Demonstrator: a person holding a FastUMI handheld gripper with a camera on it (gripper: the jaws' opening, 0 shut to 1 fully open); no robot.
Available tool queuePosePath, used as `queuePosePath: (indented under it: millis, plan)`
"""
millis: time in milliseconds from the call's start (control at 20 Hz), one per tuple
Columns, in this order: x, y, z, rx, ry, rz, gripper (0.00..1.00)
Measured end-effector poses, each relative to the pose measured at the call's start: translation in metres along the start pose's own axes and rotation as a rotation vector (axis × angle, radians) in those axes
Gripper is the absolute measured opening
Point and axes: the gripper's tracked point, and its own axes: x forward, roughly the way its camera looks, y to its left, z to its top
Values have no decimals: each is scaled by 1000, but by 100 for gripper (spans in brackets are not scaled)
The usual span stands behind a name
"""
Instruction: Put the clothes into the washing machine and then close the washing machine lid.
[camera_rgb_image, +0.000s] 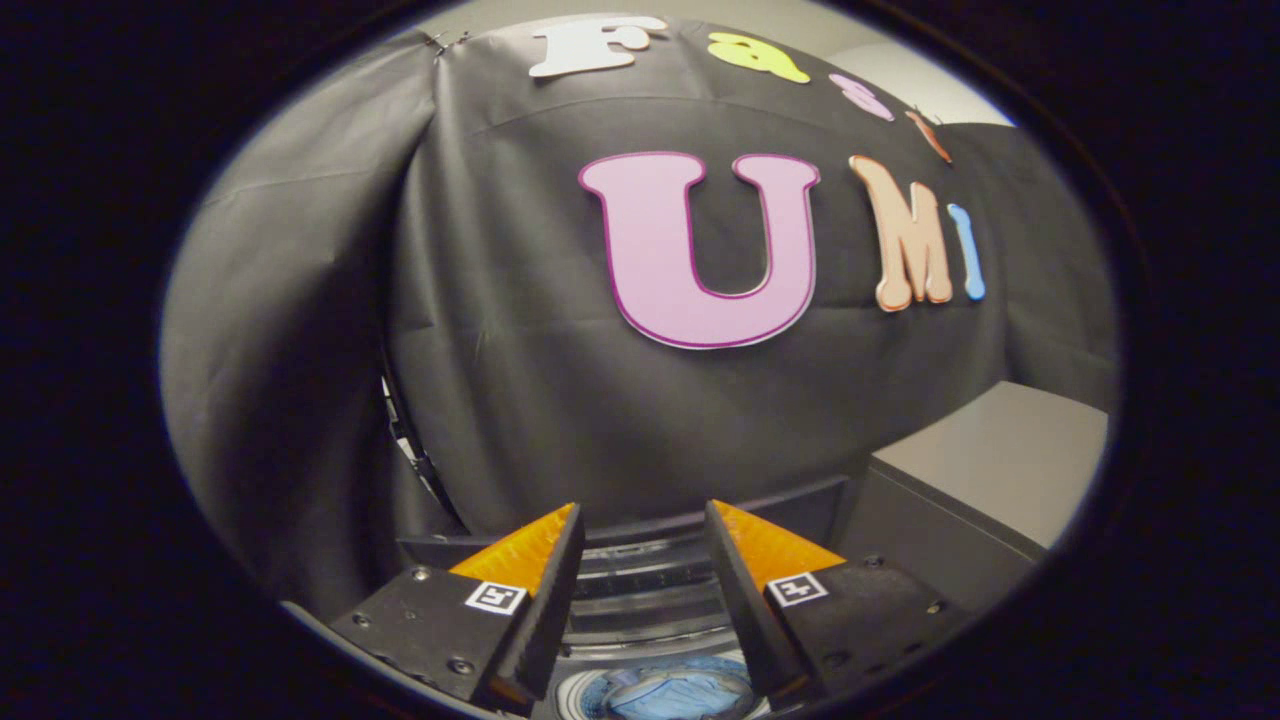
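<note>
I can read no word, brand or number on anything here. The only signs are two small square black-and-white coded tags, the left tag (496, 597) and the right tag (797, 588), one on each finger of my gripper (643, 507), whose fingers stand spread apart.

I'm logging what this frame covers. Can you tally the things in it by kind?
Washing machine, seen between the open tool fingers: 1
Blue clothes down in its drum: 1 bundle
Grey cabinet beside it: 1
Total: 3
</note>
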Motion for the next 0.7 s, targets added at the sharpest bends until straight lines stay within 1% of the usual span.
queuePosePath:
  millis: [100, 200, 300, 350, 450, 550, 600, 650, 700]
  plan:
    - [17, 3, -1, 13, 20, 27, 78]
    - [33, 1, -5, 20, 47, 31, 79]
    - [44, 4, -14, 13, 86, 54, 79]
    - [48, 5, -18, -1, 98, 65, 79]
    - [52, 6, -28, -30, 115, 61, 79]
    - [53, 15, -29, -41, 89, 87, 80]
    - [52, 16, -29, -57, 86, 83, 84]
    - [48, 19, -28, -64, 73, 91, 84]
    - [51, 21, -33, -93, 72, 95, 88]
